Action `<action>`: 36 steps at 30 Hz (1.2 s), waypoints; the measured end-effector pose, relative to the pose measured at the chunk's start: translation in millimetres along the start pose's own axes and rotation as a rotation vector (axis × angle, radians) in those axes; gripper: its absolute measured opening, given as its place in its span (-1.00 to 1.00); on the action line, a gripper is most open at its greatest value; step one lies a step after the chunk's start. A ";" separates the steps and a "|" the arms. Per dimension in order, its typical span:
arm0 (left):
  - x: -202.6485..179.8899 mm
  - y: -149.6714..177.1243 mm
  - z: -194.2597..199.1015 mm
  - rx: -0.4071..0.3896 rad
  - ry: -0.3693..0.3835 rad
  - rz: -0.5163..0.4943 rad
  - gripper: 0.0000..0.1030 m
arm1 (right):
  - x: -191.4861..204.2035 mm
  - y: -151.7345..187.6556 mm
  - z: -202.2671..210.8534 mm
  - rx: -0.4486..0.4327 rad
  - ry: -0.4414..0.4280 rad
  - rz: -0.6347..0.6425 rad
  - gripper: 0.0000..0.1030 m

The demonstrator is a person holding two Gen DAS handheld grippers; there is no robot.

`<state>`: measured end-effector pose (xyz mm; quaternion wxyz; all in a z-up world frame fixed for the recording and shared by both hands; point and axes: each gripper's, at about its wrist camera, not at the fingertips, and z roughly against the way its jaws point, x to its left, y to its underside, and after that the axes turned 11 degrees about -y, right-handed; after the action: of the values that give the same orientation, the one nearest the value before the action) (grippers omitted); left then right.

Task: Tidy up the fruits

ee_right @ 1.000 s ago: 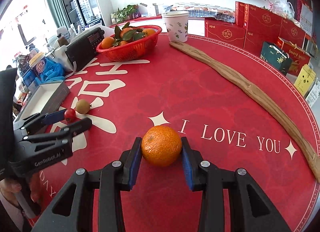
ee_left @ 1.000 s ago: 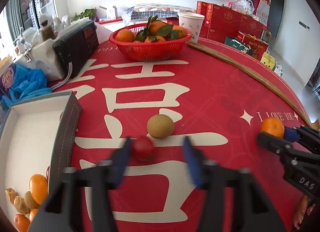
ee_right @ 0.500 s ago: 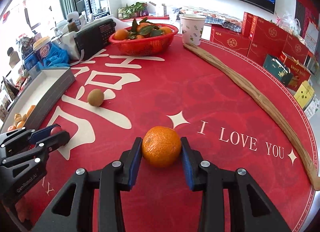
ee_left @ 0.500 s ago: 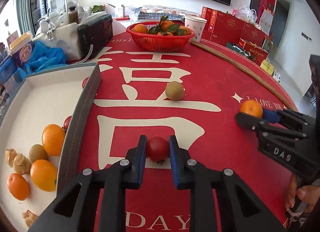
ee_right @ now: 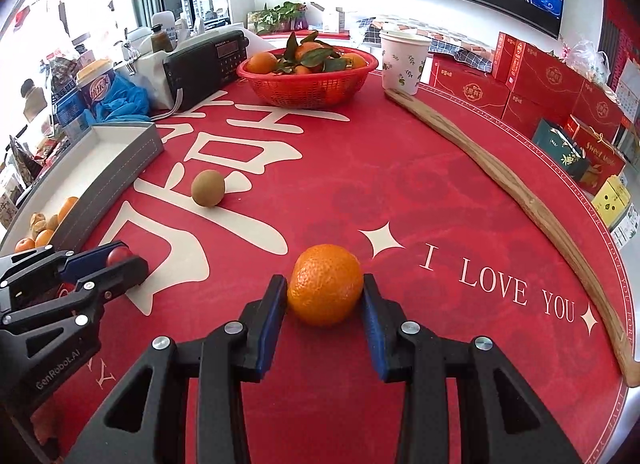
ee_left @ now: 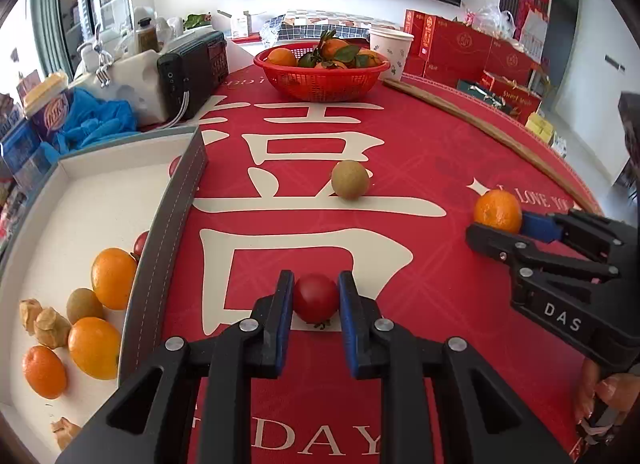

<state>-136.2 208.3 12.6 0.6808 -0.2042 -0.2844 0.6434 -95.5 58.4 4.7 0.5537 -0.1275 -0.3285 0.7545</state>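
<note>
Since a second ago the left claw [ee_left: 316, 298] has clenched on the small red fruit [ee_left: 316, 297] beside the white tray [ee_left: 168, 208]. The right claw [ee_right: 325, 292] still clamps the orange [ee_right: 325, 284], low over the red surface [ee_right: 400, 192]; a kiwi [ee_left: 349, 179] lies loose between them and the red basket [ee_left: 320, 80].

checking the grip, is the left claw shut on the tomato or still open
Shut on it: the left claw has both blue pads pressed against the tomato.

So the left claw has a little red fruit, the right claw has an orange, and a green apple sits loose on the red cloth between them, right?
Nearly. The loose fruit is brownish and kiwi-like, not a green apple, as both wrist views show. The left gripper does hold the small red fruit and the right gripper the orange.
</note>
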 end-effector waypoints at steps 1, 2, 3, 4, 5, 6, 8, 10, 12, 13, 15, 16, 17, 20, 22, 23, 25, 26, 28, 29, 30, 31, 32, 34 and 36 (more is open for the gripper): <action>-1.1 0.0 0.2 -0.001 -0.008 -0.006 -0.52 | 0.0 0.0 -0.1 0.000 0.000 0.000 -0.25; -2.0 0.1 0.3 -0.001 -0.014 -0.010 -0.52 | -0.1 0.1 0.0 0.000 0.001 0.001 -0.25; -2.5 0.3 0.4 -0.002 -0.018 -0.011 -0.52 | -0.1 0.1 -0.1 0.000 0.001 0.001 -0.25; -3.3 0.0 0.3 -0.002 -0.020 -0.012 -0.52 | 0.2 -0.4 -0.5 0.001 0.002 0.002 -0.25; -3.6 0.0 0.3 -0.002 -0.021 -0.013 -0.52 | -0.2 -0.5 -0.7 0.001 0.003 0.001 -0.25; -4.0 -0.3 -0.2 -0.002 -0.021 -0.014 -0.52 | 0.0 -0.8 -1.0 0.001 0.004 0.001 -0.25; -4.3 -0.3 -0.2 -0.001 -0.020 -0.013 -0.52 | 0.3 -1.8 -2.1 0.003 0.009 0.005 -0.24; -5.0 -0.6 -0.3 -0.002 -0.021 -0.015 -0.46 | 1.5 -2.9 -3.6 0.006 0.009 0.011 -0.08; -5.3 -0.9 -0.9 0.000 -0.019 -0.012 -0.29 | 4.1 -4.5 -6.0 0.012 0.016 0.021 -0.04; -5.9 -1.4 -1.5 0.003 -0.014 -0.008 -0.15 | 4.5 -5.5 -7.0 0.011 0.017 0.020 -0.04; -8.0 -2.5 -2.5 0.008 -0.012 -0.008 0.04 | 4.0 -7.9 -8.9 0.010 0.016 0.016 -0.04; -9.6 -2.8 -2.8 0.009 -0.016 -0.009 0.13 | 3.6 -10.0 -10.7 0.010 0.018 0.010 -0.04; -10.5 -3.2 -3.0 0.011 -0.018 -0.009 0.28 | 3.7 -11.2 -11.7 0.012 0.019 0.010 -0.04; -12.1 -2.6 -4.9 0.027 -0.017 -0.002 0.53 | 6.3 -12.5 -12.9 0.018 0.024 0.010 -0.04; -13.4 -2.6 -4.5 0.026 -0.020 -0.004 0.54 | 9.6 -12.2 -13.6 0.019 0.025 0.016 -0.04; -13.8 -2.6 -4.6 0.027 -0.018 -0.006 0.55 | 10.3 -12.3 -13.8 0.020 0.025 0.017 -0.04; -13.4 -2.6 -4.6 0.029 -0.015 -0.004 0.56 | 10.2 -12.3 -13.7 0.020 0.025 0.016 -0.04; -12.9 -2.8 -5.0 0.030 -0.012 -0.002 0.58 | 10.0 -12.2 -13.5 0.020 0.025 0.014 -0.04; -12.8 -2.6 -5.1 0.031 -0.012 -0.001 0.58 | 10.1 -11.9 -13.3 0.017 0.034 0.007 -0.04; -12.1 -2.9 -5.4 0.031 -0.012 0.000 0.58 | 9.9 -11.6 -13.1 0.016 0.036 0.004 -0.04; -12.0 -2.8 -5.5 0.031 -0.012 0.000 0.59 | 9.2 -11.6 -12.8 0.016 0.035 0.003 -0.04; -12.1 -2.8 -5.4 0.031 -0.011 0.000 0.59 | 9.7 -11.6 -13.0 0.016 0.036 0.002 -0.04; -12.0 -2.9 -5.5 0.031 -0.011 0.000 0.59 | 9.9 -11.6 -13.1 0.016 0.038 0.001 -0.04; -11.8 -2.9 -5.6 0.032 -0.011 0.001 0.60 | 9.9 -11.9 -13.3 0.014 0.039 0.000 -0.04; -11.6 -2.6 -5.9 0.032 -0.011 0.002 0.60 | 9.8 -11.9 -13.4 0.014 0.040 -0.001 -0.04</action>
<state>-130.6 197.1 8.4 0.6819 -0.1899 -0.2776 0.6495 -82.6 74.2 3.9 0.5615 -0.1384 -0.3124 0.7537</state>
